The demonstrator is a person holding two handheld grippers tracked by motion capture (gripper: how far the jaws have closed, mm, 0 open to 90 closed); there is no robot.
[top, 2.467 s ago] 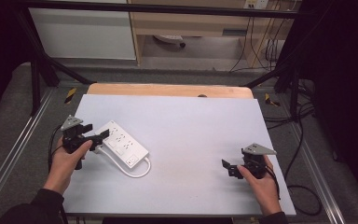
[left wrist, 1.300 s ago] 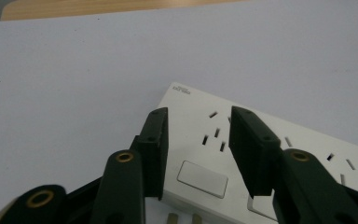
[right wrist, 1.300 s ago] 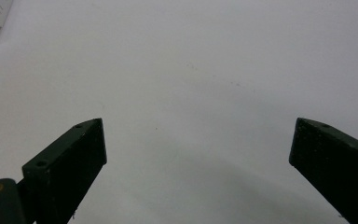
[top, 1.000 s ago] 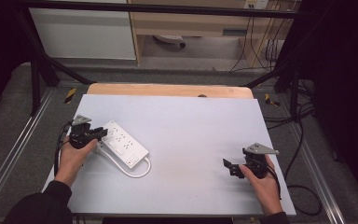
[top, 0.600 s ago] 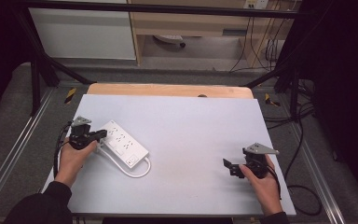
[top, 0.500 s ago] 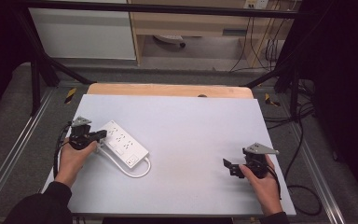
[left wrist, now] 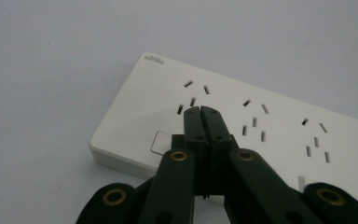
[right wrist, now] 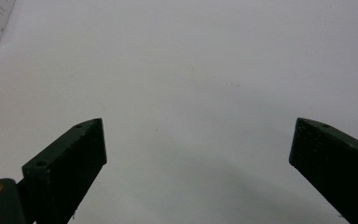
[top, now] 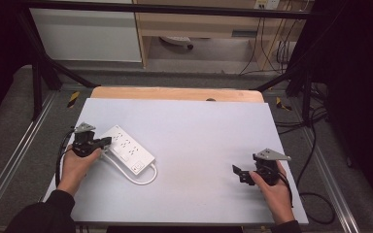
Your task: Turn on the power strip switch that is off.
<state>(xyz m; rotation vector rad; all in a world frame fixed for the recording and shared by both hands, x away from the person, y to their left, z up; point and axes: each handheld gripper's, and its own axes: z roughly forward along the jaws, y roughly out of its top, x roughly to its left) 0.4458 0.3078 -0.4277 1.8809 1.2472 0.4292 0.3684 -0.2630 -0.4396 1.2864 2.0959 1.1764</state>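
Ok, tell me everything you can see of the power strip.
The power strip is a flat white block, plastic by its look, lying face up and diagonal on the left of the table. Its top carries several groups of slot sockets, a square button near one end and small print at a corner. A white cord loops from its near end. The left hand-held gripper, jaws shut with nothing between them, hangs over the button end; contact is unclear.

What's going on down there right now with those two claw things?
Left gripper shut, empty, tips over the white power strip. Right gripper open, empty, over bare table. Nothing in the way.
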